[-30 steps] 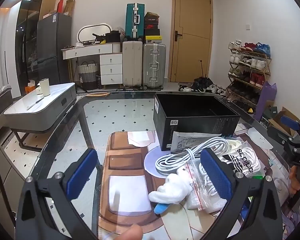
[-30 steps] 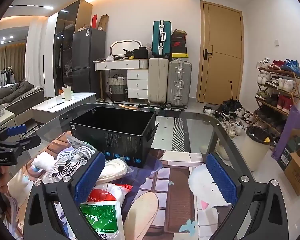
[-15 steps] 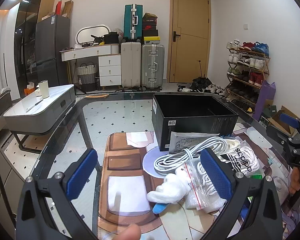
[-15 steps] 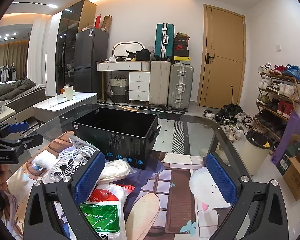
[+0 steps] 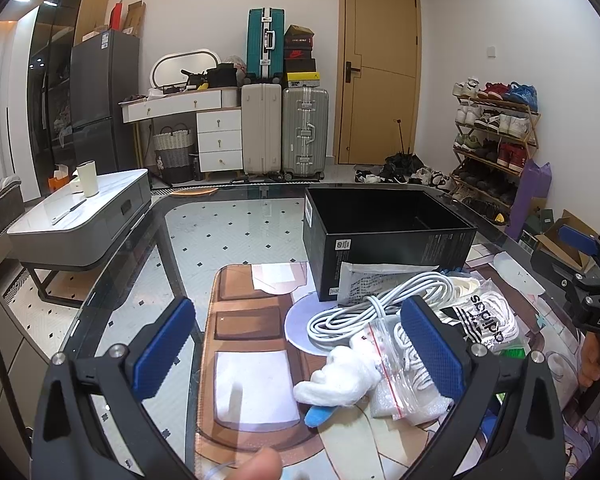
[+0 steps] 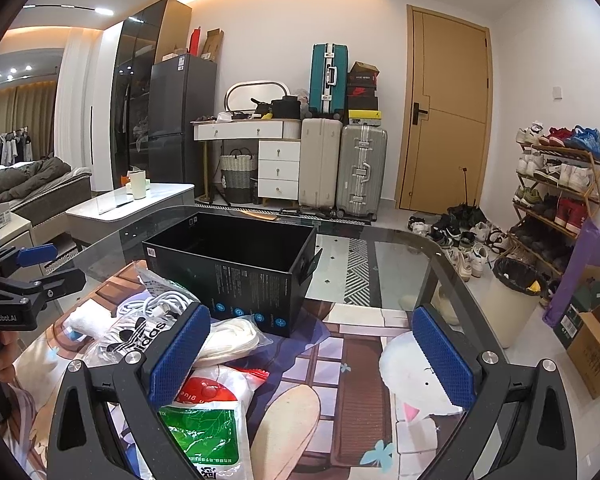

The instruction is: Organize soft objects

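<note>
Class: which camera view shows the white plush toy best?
The left wrist view: the white plush toy lies whole between the open left gripper fingers. In the right wrist view only a white edge shows, behind the Adidas bag.

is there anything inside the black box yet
No, in the right wrist view the black box sits open and looks empty, with the white cable on the table beside it.
</note>
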A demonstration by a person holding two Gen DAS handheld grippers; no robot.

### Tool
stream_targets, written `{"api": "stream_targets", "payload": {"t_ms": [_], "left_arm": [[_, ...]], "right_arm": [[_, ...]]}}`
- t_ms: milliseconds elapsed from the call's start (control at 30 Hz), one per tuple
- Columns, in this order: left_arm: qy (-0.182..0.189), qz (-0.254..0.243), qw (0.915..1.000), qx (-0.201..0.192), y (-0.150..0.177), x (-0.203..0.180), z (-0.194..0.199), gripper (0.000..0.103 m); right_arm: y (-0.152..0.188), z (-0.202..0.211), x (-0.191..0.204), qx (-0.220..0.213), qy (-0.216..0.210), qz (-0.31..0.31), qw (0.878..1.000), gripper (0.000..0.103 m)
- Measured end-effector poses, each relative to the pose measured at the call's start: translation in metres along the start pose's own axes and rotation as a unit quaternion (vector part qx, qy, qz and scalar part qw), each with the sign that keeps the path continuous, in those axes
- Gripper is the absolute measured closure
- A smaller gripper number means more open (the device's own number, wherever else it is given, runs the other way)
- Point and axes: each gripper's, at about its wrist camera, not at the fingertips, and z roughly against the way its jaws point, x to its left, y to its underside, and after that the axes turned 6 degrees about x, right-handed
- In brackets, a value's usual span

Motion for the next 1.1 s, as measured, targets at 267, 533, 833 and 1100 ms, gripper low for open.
{"api": "stream_targets", "payload": {"t_ms": [267, 533, 833, 1100], "left_arm": [[0.000, -0.001, 1.0000, -0.001, 0.0002, -0.0001, -0.0001, 0.000], [0.000, -0.001, 1.0000, 0.000, 0.0004, 0.0001, -0.0002, 0.000], [0.000, -0.001, 1.0000, -0.001, 0.0009, -0.0001, -0.0005, 0.000], [0.000, -0.001, 1.0000, -0.001, 0.0012, 0.0001, -0.0005, 0.000]], "right_arm": [[-0.0003, -0.0014, -0.0027, 0.002, -0.002, -0.003, 1.000, 0.000], [-0.0003, -0.0023, -0.0031, 0.003, -0.006, -0.002, 1.000, 0.000], [-0.0003, -0.0023, -0.0032, 0.002, -0.005, -0.002, 1.000, 0.000], [-0.0006, -0.0041, -0.0034, 0.002, -0.007, -0.006, 1.000, 0.000]]}}
